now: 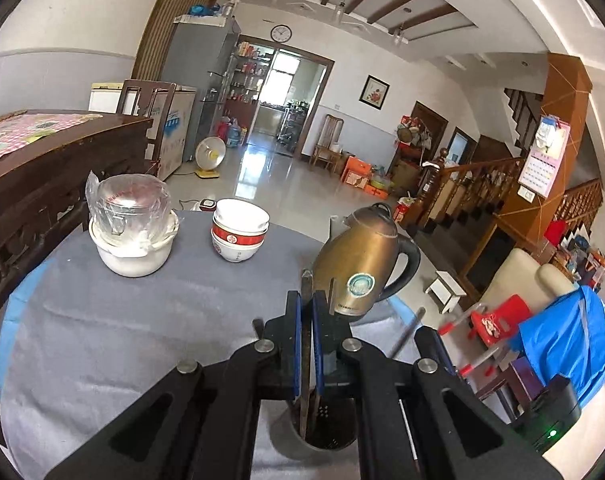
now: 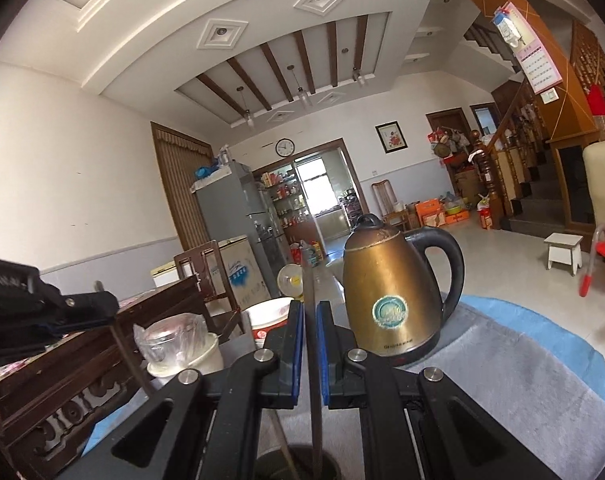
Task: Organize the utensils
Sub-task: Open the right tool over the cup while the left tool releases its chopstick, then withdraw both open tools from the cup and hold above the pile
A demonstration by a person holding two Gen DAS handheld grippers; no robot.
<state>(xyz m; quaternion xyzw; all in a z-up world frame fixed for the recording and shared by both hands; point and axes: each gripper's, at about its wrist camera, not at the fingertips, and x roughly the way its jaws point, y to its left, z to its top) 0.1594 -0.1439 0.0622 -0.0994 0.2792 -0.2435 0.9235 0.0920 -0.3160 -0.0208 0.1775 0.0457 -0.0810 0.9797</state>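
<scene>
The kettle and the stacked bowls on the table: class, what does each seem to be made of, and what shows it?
Kettle: probably metal, brassy brushed finish with soft reflections; its handle looks like black plastic.
Stacked bowls: likely glazed ceramic, glossy white with a red printed band.

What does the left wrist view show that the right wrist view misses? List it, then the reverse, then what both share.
Left wrist only: the stacked bowls in full, the holder's perforated inside, a blue bag.

Right wrist only: the left gripper seen from the side, a ceiling-heavy view.

Both: the kettle, the wrapped glass on a white pot, the grey cloth, and a utensil clamped upright over the holder: left's, right's.
</scene>
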